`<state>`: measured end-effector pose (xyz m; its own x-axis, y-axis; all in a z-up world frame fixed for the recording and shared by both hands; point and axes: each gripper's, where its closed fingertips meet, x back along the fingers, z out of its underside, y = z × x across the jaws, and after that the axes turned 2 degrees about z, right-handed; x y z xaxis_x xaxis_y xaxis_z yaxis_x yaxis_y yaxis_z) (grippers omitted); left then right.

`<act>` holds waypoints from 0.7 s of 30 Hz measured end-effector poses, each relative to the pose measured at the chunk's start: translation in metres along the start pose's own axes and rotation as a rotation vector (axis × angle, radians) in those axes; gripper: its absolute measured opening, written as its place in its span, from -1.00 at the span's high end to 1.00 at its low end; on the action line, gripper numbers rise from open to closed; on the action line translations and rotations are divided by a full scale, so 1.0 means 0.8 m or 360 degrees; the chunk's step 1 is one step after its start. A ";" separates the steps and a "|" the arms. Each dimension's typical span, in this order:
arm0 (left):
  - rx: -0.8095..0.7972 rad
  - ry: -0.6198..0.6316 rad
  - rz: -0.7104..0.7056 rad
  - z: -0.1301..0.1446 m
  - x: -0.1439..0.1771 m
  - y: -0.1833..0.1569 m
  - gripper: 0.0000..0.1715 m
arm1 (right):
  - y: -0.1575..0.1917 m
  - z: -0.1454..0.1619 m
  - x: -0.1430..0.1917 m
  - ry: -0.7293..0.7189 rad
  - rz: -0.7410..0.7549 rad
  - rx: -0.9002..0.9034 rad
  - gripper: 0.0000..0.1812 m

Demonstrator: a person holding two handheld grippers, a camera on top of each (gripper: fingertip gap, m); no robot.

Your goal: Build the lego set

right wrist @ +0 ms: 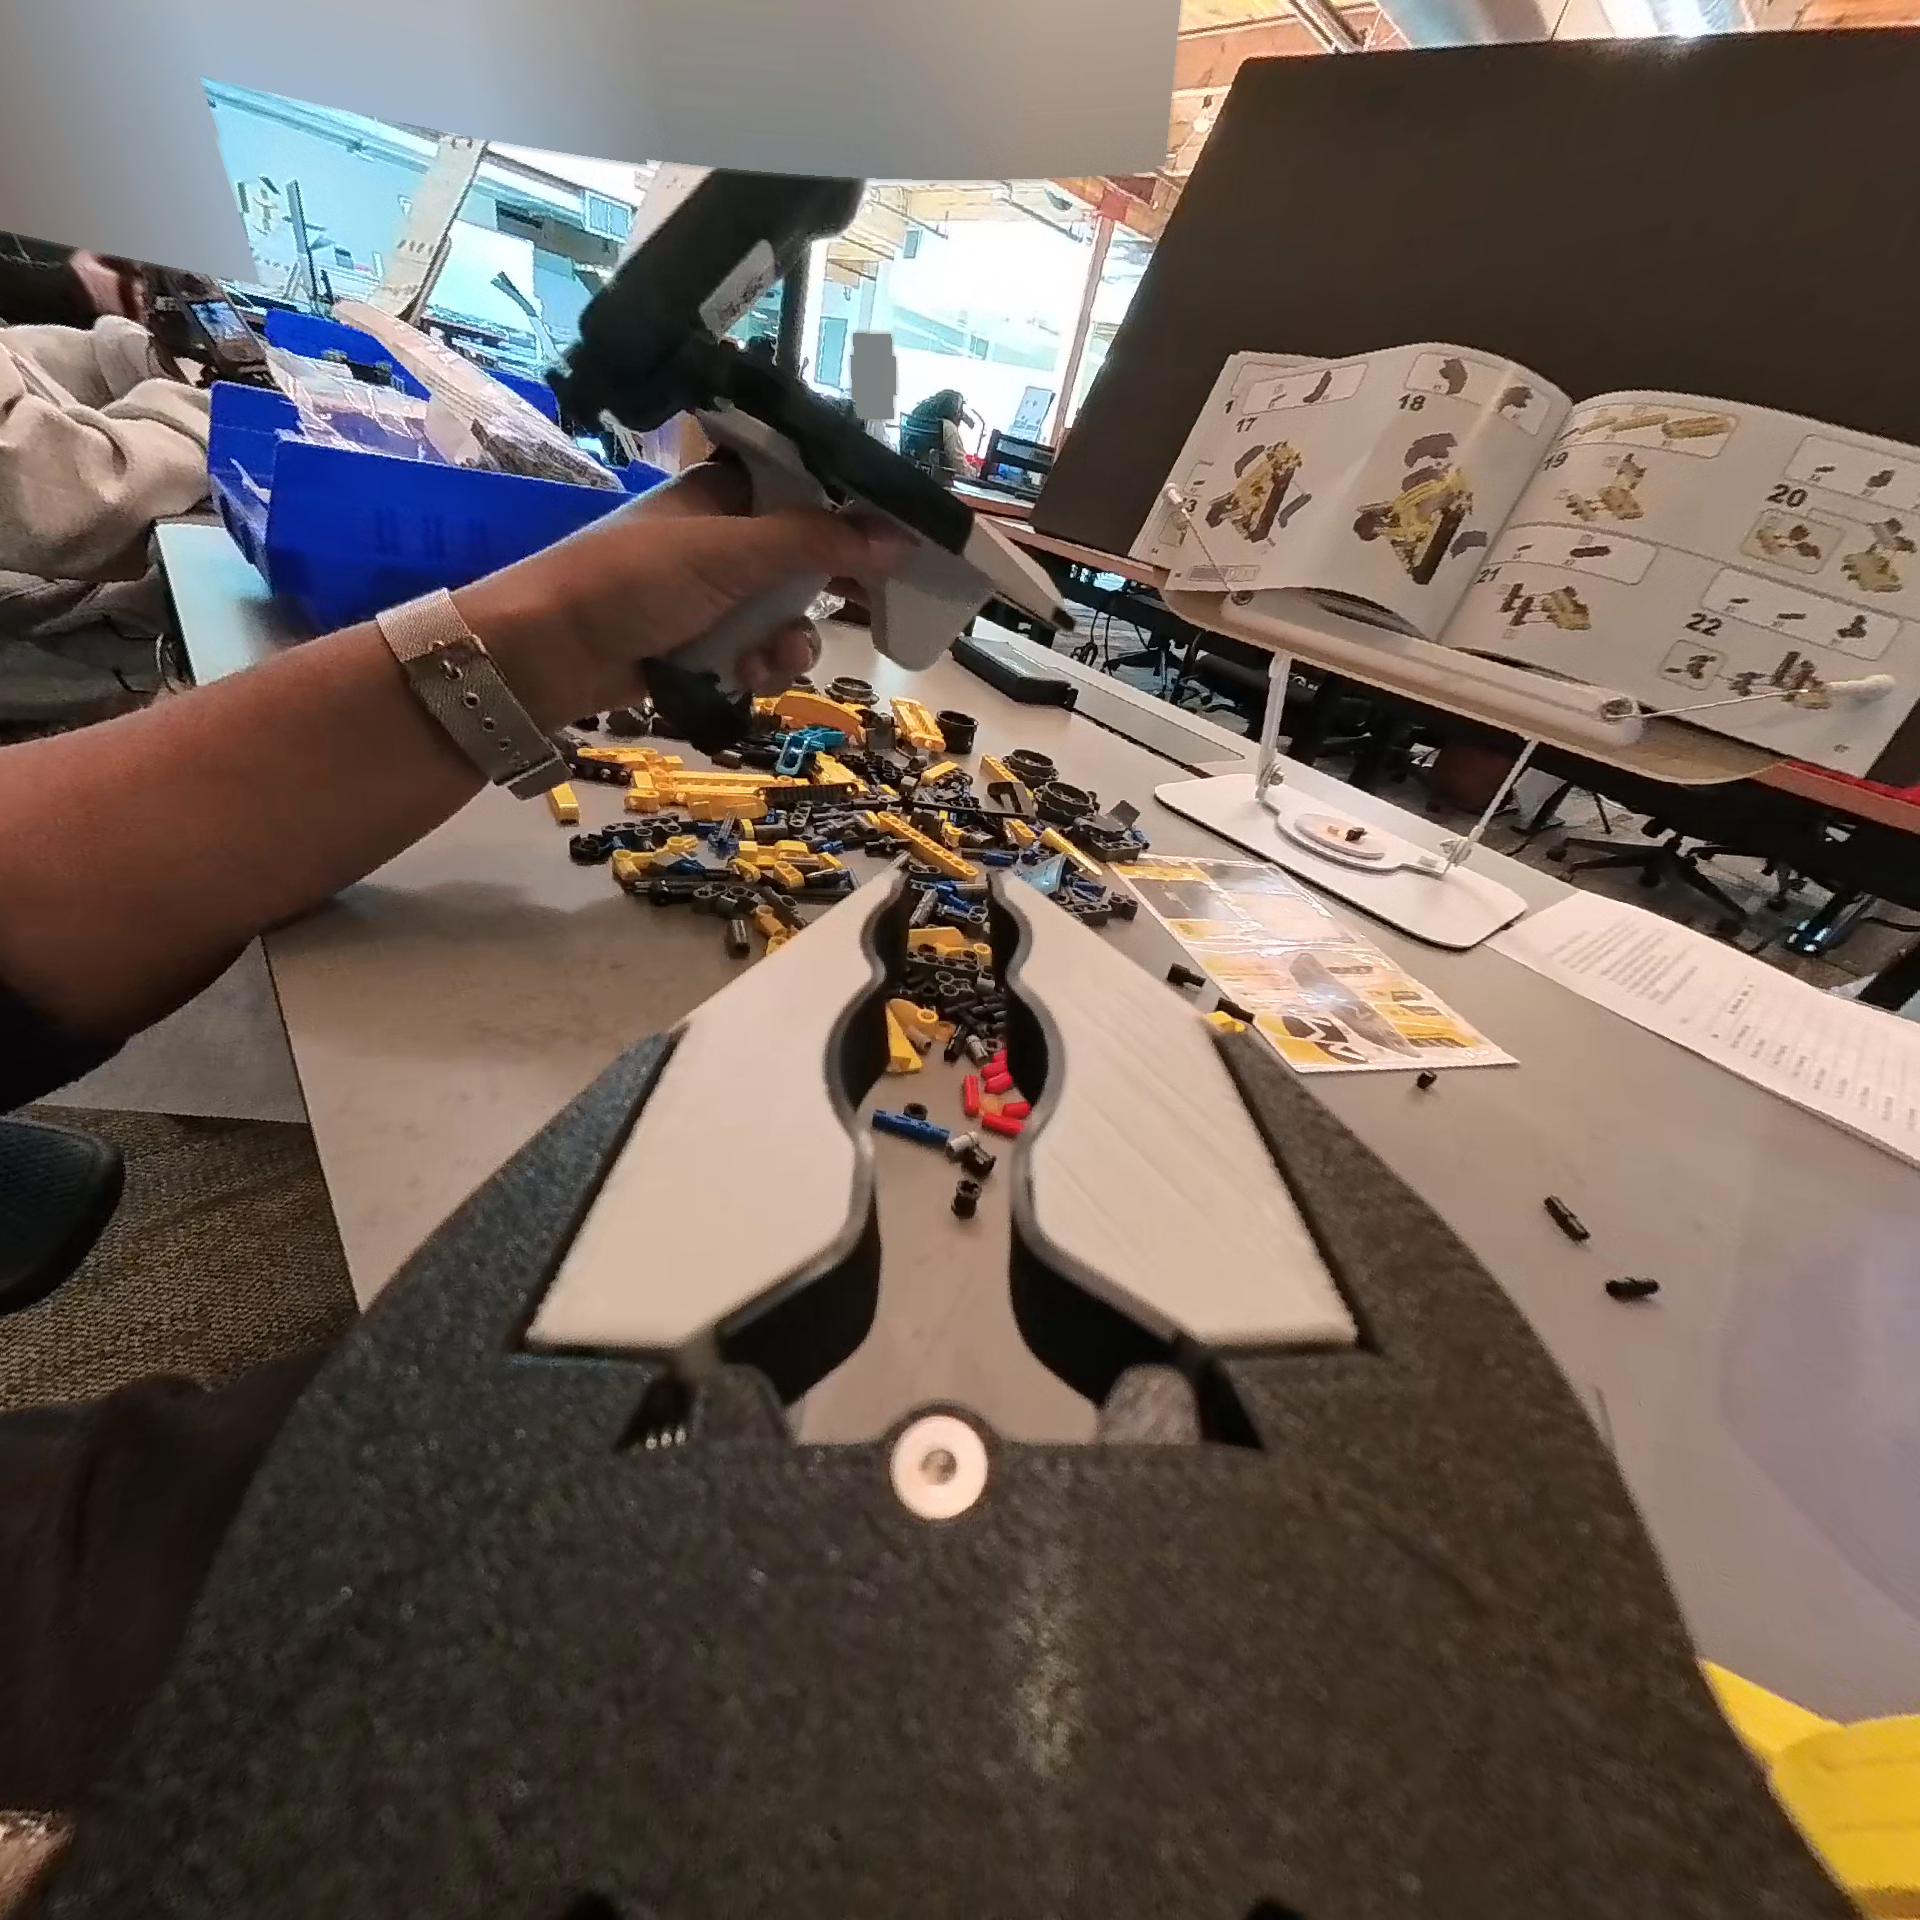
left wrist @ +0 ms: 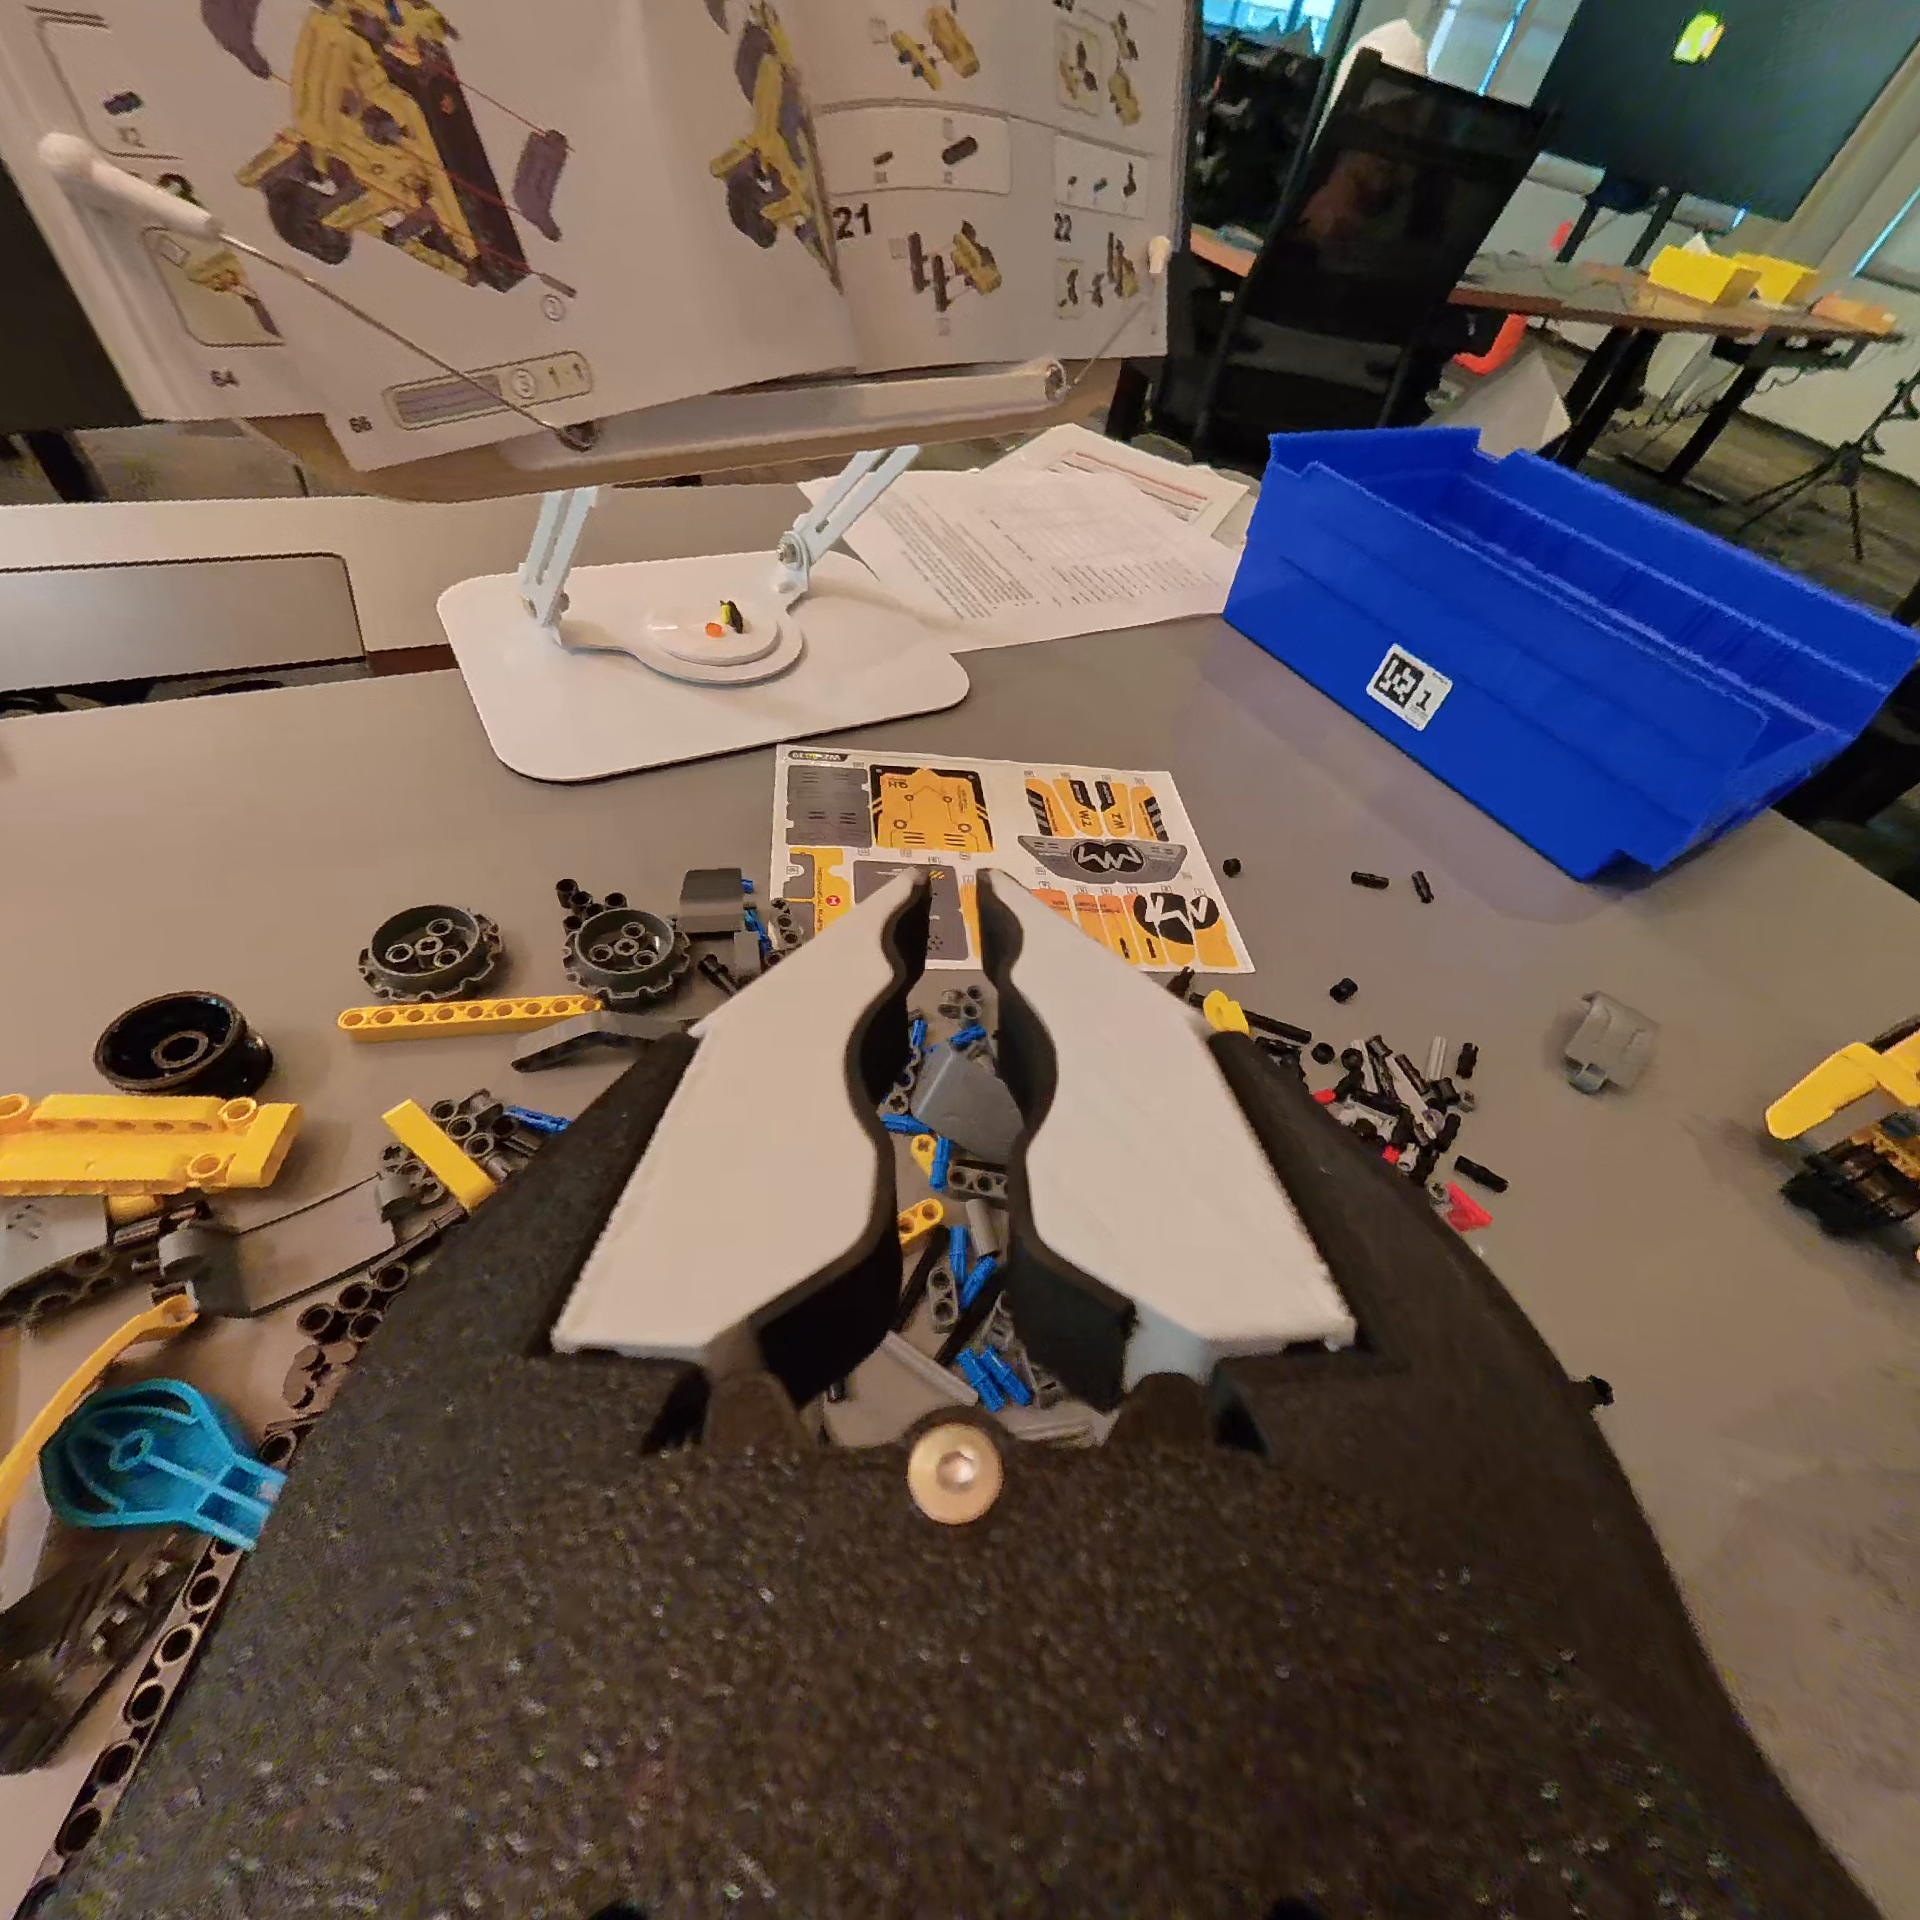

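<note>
Loose yellow, black, grey and blue building-toy parts lie in a pile on the grey table. My left gripper hovers above the pile, its tips over the yellow sticker sheet. Its jaws stand a narrow slit apart and hold nothing. It also shows in the right wrist view, held in a hand high above the pile. My right gripper is low over the pile's near edge, with small red pins showing between its fingers. It is nearly shut and empty.
An open instruction booklet rests on a white stand at the back. A blue bin is at the right, with printed papers behind. A partly built yellow model is at the right edge. More blue bins stand beyond the arm. The grippers' ends are close to 25 centimeters from one another.
</note>
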<state>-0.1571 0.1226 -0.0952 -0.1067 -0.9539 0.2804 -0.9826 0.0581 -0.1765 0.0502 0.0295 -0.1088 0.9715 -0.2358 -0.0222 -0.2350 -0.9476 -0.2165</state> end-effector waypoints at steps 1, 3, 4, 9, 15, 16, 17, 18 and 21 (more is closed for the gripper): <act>-0.0013 0.0008 -0.0005 0.001 -0.002 -0.001 0.89 | 0.000 0.000 0.000 0.0001 0.0000 0.0001 0.85; -0.0019 0.0012 -0.0021 0.002 -0.003 -0.001 0.84 | 0.000 0.000 0.000 0.0003 0.0000 0.0002 0.85; -0.0012 0.0000 -0.0049 0.001 -0.003 0.003 0.76 | 0.000 0.001 0.000 0.0004 0.0000 0.0002 0.84; 0.0093 -0.0222 -0.0546 -0.024 0.030 0.077 0.21 | -0.001 0.001 -0.001 0.0009 0.0002 0.0000 0.84; 0.0306 -0.0503 -0.0589 -0.049 0.103 0.132 0.19 | -0.001 0.002 -0.001 0.0014 -0.0001 -0.0005 0.84; 0.0333 -0.0535 -0.0497 -0.053 0.109 0.127 0.19 | -0.001 0.002 -0.001 0.0013 -0.0002 -0.0007 0.85; 0.0355 -0.0547 -0.0444 -0.056 0.114 0.125 0.20 | -0.001 0.001 -0.001 0.0012 -0.0003 -0.0009 0.84; 0.0353 -0.0546 -0.0434 -0.057 0.118 0.125 0.20 | -0.001 0.001 -0.001 0.0011 -0.0003 -0.0012 0.85; 0.0265 -0.0567 -0.0526 -0.062 0.131 0.131 0.20 | -0.001 0.002 -0.001 0.0012 -0.0006 -0.0015 0.84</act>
<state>-0.2791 0.0435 -0.0372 0.2927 -0.9561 0.0130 -0.9144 -0.2839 -0.2887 0.0497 0.0310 -0.1097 0.9722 -0.2339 -0.0140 -0.2317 -0.9505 -0.2071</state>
